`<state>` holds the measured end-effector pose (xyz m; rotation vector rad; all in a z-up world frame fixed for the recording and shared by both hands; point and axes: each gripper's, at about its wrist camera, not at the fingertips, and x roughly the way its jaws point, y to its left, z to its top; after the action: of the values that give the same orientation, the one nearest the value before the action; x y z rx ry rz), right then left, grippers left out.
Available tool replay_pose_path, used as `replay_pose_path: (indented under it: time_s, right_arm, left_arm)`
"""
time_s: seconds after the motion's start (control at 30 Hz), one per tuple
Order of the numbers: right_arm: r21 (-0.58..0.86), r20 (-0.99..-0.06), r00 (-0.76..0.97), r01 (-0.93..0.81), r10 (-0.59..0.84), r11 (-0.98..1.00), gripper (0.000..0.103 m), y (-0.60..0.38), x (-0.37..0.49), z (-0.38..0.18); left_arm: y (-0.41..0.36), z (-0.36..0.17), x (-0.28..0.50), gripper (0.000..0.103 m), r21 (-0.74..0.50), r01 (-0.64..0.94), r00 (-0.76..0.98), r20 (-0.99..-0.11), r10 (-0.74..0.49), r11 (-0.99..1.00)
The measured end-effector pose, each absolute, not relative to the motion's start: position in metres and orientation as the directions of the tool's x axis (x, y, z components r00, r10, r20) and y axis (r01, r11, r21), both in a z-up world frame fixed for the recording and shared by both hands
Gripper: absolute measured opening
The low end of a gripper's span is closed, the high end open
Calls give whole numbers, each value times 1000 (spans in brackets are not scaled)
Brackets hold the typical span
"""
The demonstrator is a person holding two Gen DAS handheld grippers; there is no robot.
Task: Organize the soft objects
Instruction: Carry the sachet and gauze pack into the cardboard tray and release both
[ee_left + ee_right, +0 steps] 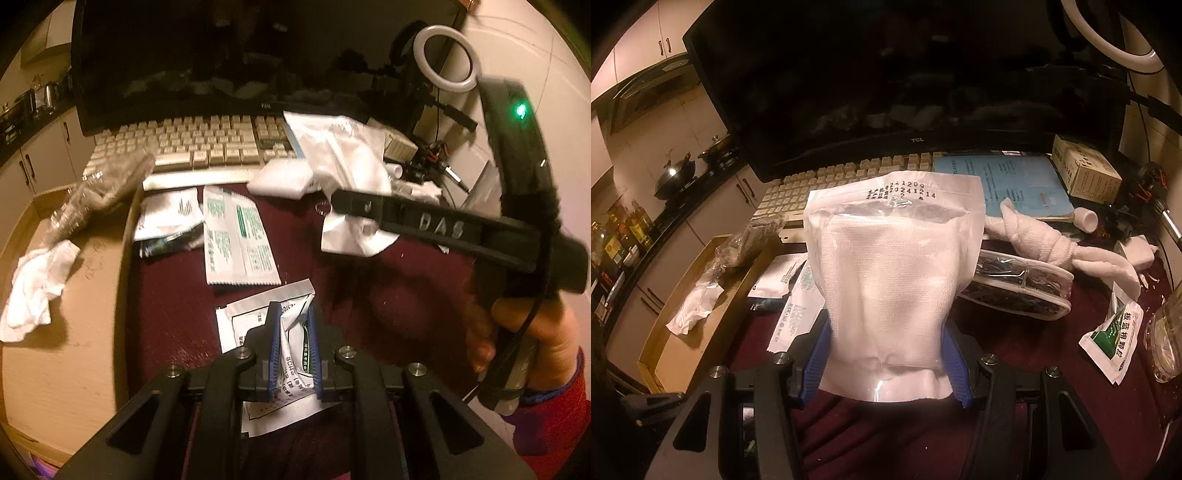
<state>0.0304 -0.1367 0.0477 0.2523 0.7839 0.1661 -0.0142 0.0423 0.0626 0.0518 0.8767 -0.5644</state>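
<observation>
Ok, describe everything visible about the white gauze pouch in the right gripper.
The gauze pouch is a soft packet with a clear front, white folded woven cloth inside and a sealed top strip printed with black date digits. It stands upright, clear of the dark red table, pinched near its bottom between the right gripper and its blue pads.

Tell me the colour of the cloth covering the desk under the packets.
Dark maroon desk cloth, seen best in the left wrist view.
</observation>
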Motion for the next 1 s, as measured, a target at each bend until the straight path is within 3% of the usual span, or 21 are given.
replay_pose_path:
  time_s: [1.0]
  right_arm:
    - [280, -659, 700, -111, 275, 954, 60, -121, 28, 64]
  left_arm:
    - [84, 106, -9, 14, -167, 416, 605, -683, -410, 894]
